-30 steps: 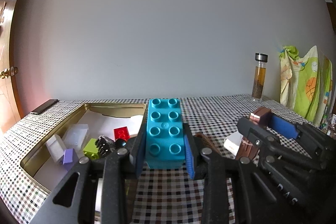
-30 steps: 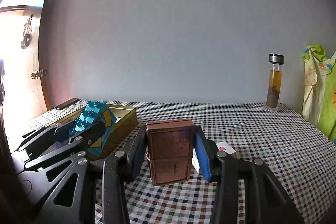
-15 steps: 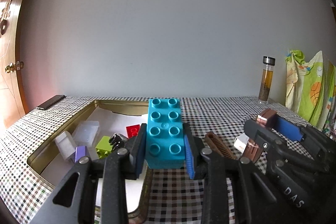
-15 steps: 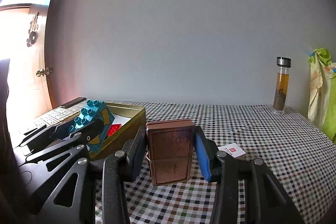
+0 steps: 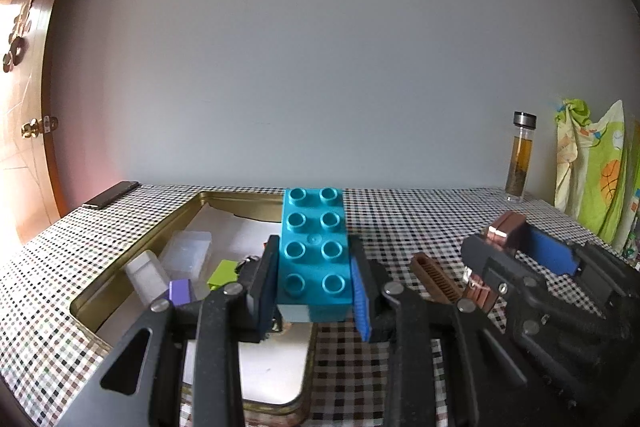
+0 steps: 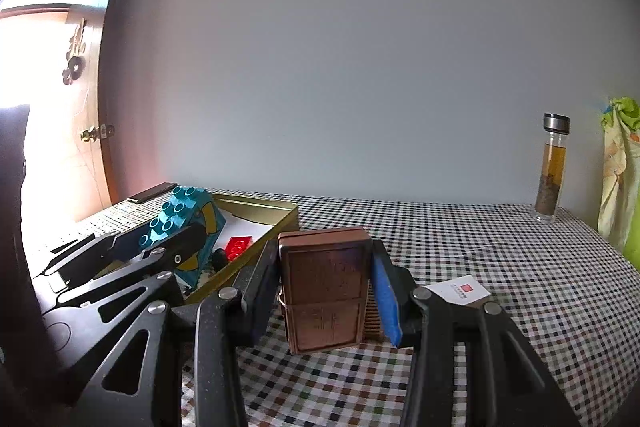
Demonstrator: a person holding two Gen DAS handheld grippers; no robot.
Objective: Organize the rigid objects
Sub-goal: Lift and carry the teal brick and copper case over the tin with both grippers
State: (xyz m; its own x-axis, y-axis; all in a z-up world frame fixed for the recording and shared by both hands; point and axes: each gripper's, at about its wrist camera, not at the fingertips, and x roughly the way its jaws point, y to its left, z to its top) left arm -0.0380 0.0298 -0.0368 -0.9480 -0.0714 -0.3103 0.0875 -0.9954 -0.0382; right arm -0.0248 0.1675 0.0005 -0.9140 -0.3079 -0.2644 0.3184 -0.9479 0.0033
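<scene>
Left wrist view shows your left gripper point(image 5: 314, 283) clenched on the teal brick point(image 5: 313, 251), studs up, carried over the near right rim of the gold tin point(image 5: 180, 215); below and left of the jaws lie a lime block point(image 5: 222, 273), a purple block point(image 5: 181, 291) and clear pieces. You appear to be in the depositing step: the next move calls for easing the brick left and down onto bare tin floor before letting go, clear of the rim. Right wrist view shows your right gripper point(image 6: 324, 297) grasping the copper case point(image 6: 325, 293) upright above the checked cloth point(image 6: 520, 287), the tin lying left of its jaws. That view alone reveals a red brick point(image 6: 239, 246) in the tin and a white card point(image 6: 458, 290) right of the jaws; only the left view shows the brown comb point(image 5: 436, 277) between the two grippers.
</scene>
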